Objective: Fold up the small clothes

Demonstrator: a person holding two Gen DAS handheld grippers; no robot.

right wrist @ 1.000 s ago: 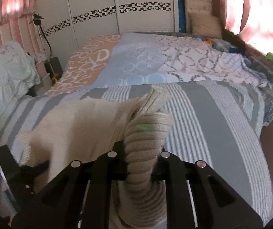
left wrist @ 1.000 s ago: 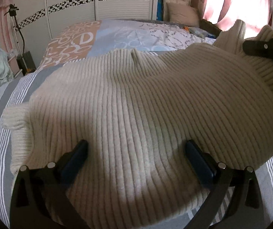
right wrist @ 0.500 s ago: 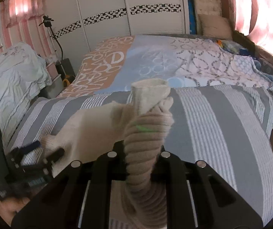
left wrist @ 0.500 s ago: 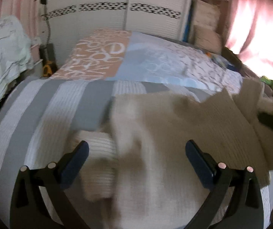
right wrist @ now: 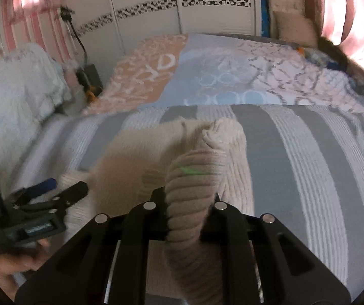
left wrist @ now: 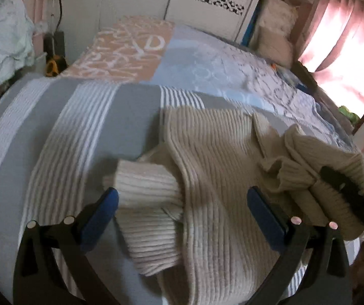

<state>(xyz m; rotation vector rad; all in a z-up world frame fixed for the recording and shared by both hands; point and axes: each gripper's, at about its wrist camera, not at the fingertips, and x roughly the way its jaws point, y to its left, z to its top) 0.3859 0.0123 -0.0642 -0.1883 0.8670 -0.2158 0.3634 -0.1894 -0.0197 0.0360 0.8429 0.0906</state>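
A cream ribbed knit sweater (left wrist: 215,167) lies rumpled on the grey and white striped bedspread (left wrist: 67,132). One cuffed sleeve (left wrist: 143,185) sticks out to the left, just ahead of my left gripper (left wrist: 182,206), whose blue-padded fingers stand wide open with nothing pinched. My right gripper (right wrist: 189,198) is shut on a bunched roll of the sweater (right wrist: 194,178) and holds it raised above the bed. In the left wrist view the right gripper (left wrist: 344,183) shows at the far right with knit in it. In the right wrist view the left gripper (right wrist: 52,190) is at the lower left.
A patterned orange, blue and white quilt (left wrist: 187,58) covers the far half of the bed. A heap of pale bedding (left wrist: 4,48) lies at the left. White wardrobe doors (right wrist: 182,2) stand behind, pink curtains (left wrist: 347,43) at the right. A hand (right wrist: 11,267) holds the left gripper.
The left gripper has pulled back and left, off the sweater's body, so the sleeve and bare bedspread now show. The right gripper keeps its hold and has lowered slightly.
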